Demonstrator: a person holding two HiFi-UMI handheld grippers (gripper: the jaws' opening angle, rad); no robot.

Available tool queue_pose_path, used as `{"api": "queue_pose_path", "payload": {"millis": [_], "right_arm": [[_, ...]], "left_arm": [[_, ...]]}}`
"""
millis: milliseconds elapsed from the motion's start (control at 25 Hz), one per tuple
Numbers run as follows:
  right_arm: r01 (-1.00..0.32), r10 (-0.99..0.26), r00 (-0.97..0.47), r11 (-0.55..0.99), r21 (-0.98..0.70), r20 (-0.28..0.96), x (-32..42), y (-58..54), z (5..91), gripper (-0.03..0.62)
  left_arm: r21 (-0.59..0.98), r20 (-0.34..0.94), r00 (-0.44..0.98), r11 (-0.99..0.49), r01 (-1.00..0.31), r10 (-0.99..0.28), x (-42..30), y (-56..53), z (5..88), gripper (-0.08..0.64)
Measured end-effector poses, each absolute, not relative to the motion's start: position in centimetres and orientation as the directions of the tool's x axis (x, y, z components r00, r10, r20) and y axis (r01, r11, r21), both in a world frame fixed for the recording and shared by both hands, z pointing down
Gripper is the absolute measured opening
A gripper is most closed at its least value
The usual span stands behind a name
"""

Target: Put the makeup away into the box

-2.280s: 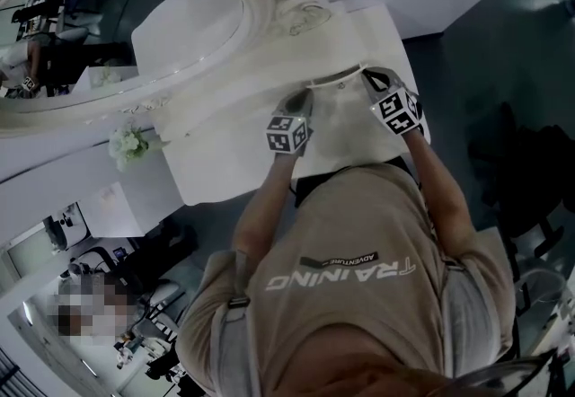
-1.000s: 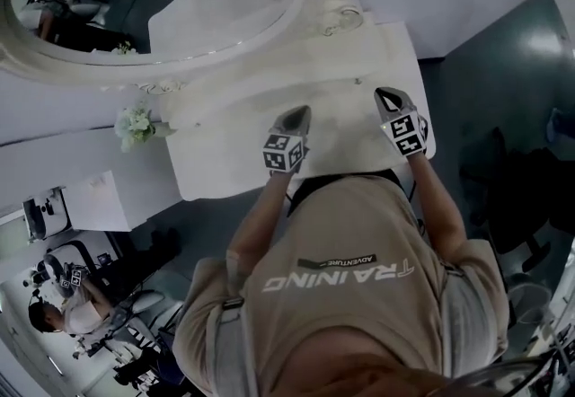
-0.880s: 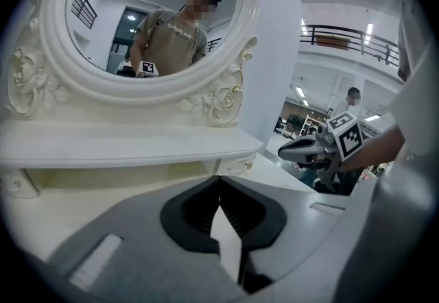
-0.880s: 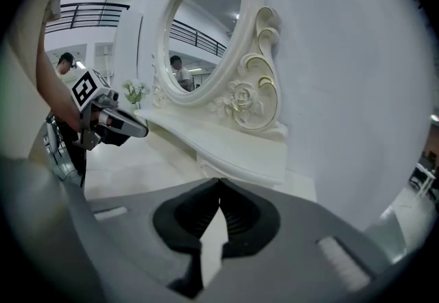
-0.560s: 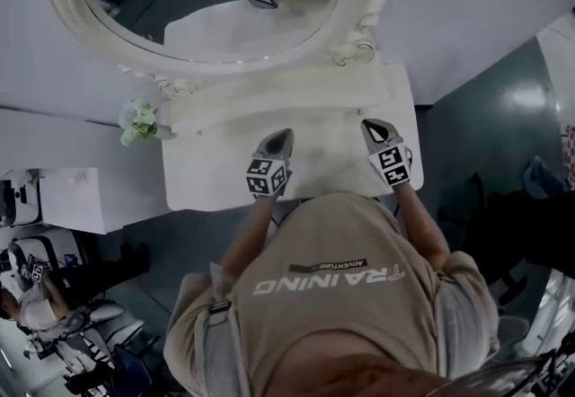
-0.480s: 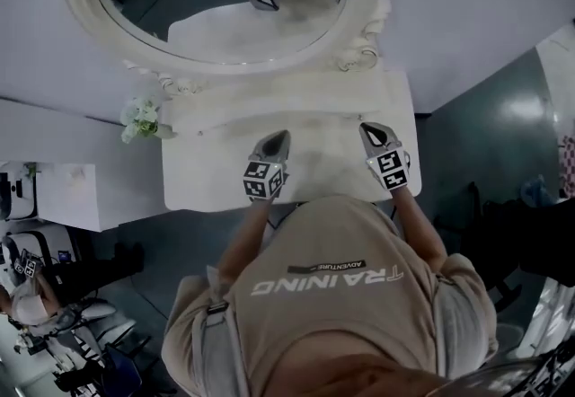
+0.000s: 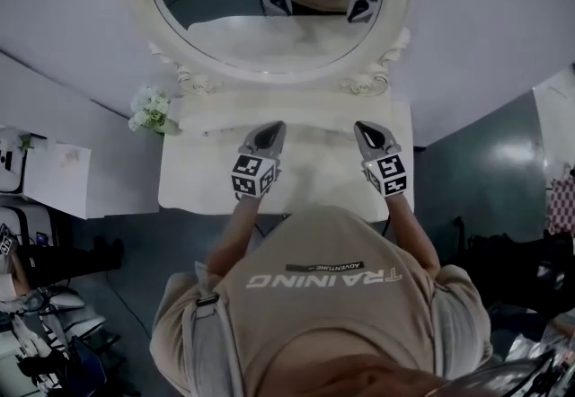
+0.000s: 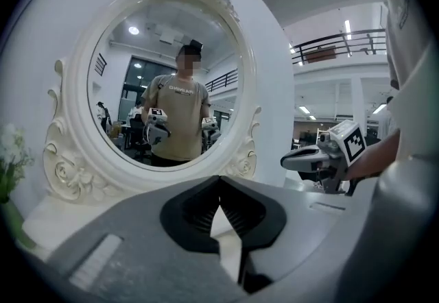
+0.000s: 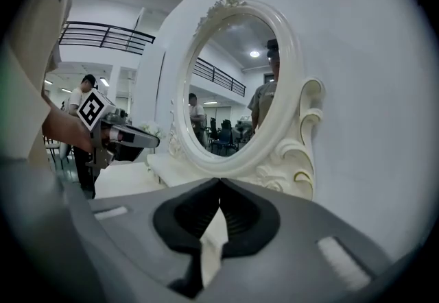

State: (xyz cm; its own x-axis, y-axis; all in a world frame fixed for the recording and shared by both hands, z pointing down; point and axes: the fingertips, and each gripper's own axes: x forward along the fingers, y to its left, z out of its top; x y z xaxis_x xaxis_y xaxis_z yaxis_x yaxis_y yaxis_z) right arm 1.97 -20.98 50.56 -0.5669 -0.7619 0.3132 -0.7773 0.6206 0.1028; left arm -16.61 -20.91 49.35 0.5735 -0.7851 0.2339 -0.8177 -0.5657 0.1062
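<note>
- Two grippers, left gripper (image 7: 272, 127) and right gripper (image 7: 362, 127), side by side over the table (image 7: 193, 180), well apart, tips toward its back edge.
- Jaws of each together, nothing clamped.
- Oval mirror (image 7: 269, 49) upright along the table's back edge; flowers (image 7: 151, 110) beside its back left corner.
- White top open between grippers and mirror base; dark floor (image 7: 467, 180) past the table's right edge.
- Makeup and box: in no view.

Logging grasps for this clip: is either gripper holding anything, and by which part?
Nothing is held: the left gripper and right gripper both have jaws closed together, empty.
</note>
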Motion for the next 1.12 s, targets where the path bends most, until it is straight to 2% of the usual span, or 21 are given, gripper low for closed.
{"api": "queue_pose_path", "payload": {"millis": [560, 1120], "right_arm": [[-0.843, -0.838, -0.520, 0.534, 0.057, 0.162, 4.9, -21.5, 42.8, 0.003], [-0.864, -0.863, -0.488, 0.499, 0.069, 0.130, 5.8, -21.2, 42.6, 0.003]], "left_arm": [[0.031, 0.133, 0.585, -0.587, -0.809, -0.800, -16.8, -22.1, 41.2, 0.006], [0.019, 0.145, 0.609, -0.613, -0.790, -0.780, -17.3, -22.1, 42.5, 0.006]]}}
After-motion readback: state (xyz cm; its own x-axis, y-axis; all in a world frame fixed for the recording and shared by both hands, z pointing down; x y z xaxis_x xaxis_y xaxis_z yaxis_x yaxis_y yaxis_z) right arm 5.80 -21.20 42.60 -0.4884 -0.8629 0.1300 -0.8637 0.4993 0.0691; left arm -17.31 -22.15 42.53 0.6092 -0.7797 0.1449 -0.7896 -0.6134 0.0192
